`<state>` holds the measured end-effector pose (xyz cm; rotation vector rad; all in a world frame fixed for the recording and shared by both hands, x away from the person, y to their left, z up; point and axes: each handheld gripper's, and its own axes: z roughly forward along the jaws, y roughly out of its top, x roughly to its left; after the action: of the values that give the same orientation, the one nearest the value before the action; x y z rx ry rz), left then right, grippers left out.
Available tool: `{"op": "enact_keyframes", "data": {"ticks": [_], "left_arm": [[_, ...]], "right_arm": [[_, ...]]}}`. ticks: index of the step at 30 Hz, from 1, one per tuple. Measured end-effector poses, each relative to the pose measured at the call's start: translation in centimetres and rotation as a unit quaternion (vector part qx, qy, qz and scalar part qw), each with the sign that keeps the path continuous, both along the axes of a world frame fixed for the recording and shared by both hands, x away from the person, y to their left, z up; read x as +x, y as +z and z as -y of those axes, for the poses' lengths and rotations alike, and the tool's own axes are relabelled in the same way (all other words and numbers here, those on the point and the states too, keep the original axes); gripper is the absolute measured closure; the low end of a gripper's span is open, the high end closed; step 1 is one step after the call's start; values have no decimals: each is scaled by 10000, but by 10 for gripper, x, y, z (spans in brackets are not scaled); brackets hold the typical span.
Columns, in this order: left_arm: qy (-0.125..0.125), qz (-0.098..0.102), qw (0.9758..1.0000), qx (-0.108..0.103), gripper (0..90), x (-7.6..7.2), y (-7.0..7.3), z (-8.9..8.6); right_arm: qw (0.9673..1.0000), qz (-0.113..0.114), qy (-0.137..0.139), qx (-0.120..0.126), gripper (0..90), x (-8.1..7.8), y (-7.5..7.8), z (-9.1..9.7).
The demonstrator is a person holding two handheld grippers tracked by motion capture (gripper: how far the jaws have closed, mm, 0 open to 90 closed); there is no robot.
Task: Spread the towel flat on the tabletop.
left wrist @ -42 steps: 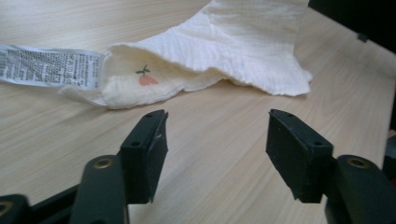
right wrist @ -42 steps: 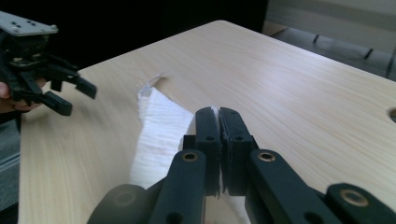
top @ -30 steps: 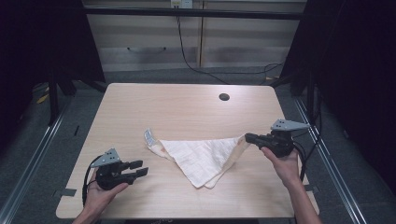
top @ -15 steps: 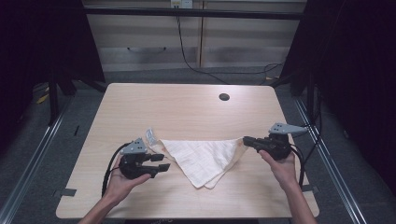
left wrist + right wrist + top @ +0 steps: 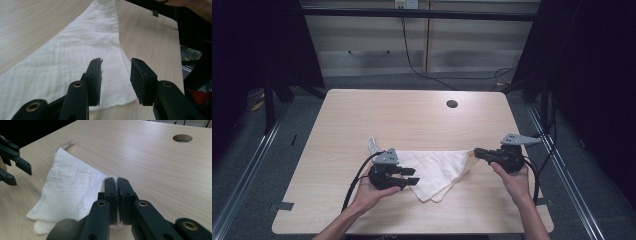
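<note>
A white cloth (image 5: 437,167), folded to a triangle, lies on the wooden table (image 5: 362,115). My right gripper (image 5: 476,151) is shut on the cloth's right corner, with the jaws pressed together around the fabric (image 5: 72,187) in the right gripper view (image 5: 117,180). My left gripper (image 5: 412,177) hovers over the cloth's left part. Its jaws have just been closing and stand apart (image 5: 116,66) with nothing pinched between them. The cloth (image 5: 82,50) lies flat below and beyond them.
A small grey label (image 5: 372,145) sticks out at the cloth's left corner. A round cable hole (image 5: 452,104) sits in the far part of the tabletop. Dark frames and rails flank the table on both sides.
My left gripper has travelled right from the table's front left to the cloth's left part. The right gripper has kept still with the corner in its grip.
</note>
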<state>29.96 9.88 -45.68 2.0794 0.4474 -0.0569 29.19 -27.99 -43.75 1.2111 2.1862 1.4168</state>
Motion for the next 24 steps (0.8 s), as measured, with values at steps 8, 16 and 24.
{"op": "enact_keyframes", "data": {"ticks": [8, 16, 24], "left_arm": [[-503, -56, 9981, 354, 654, -10, -18, 26], [-771, -96, 9951, 615, 690, -16, -32, 34], [-778, -60, 9940, 764, 629, -20, -41, 34]], "right_arm": [[9999, -32, 3, -139, 867, 3, -5, 0], [9998, -79, -61, -142, 866, 3, -8, 4], [9998, -109, -60, -161, 863, 2, -9, 4]]}}
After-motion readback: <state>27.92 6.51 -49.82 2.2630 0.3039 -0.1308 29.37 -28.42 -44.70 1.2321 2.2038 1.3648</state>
